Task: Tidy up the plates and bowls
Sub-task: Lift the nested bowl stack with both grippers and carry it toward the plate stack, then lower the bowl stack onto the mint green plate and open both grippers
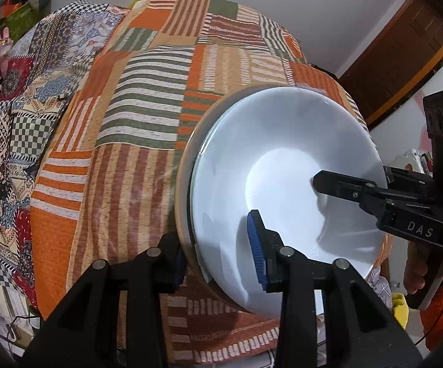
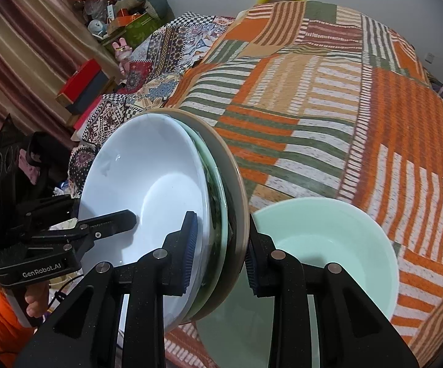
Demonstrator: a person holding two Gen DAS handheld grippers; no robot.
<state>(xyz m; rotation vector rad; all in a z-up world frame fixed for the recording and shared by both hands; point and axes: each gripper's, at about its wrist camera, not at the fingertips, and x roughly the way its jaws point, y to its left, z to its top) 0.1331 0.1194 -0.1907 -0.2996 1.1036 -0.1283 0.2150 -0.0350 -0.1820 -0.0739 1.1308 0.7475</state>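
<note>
Stack (image 2: 221, 214) of glossy round dishes, white bowl (image 1: 282, 159) nested on a beige-rimmed plate, hangs tilted above the coarse striped patchwork cloth (image 1: 129, 122). Left gripper (image 1: 218, 257) and right gripper (image 2: 221, 254) both pinch its rim. Smooth mint bowl (image 2: 328, 239) sits just beside.

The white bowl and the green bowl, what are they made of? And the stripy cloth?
The white bowl looks like glazed ceramic or milky glass: smooth and shiny, with bright glints. The green bowl looks much the same, pale and glossy, though it could be plastic. The stripy cloth looks like thick woven fabric, matte and speckled, with soft folds.
</note>
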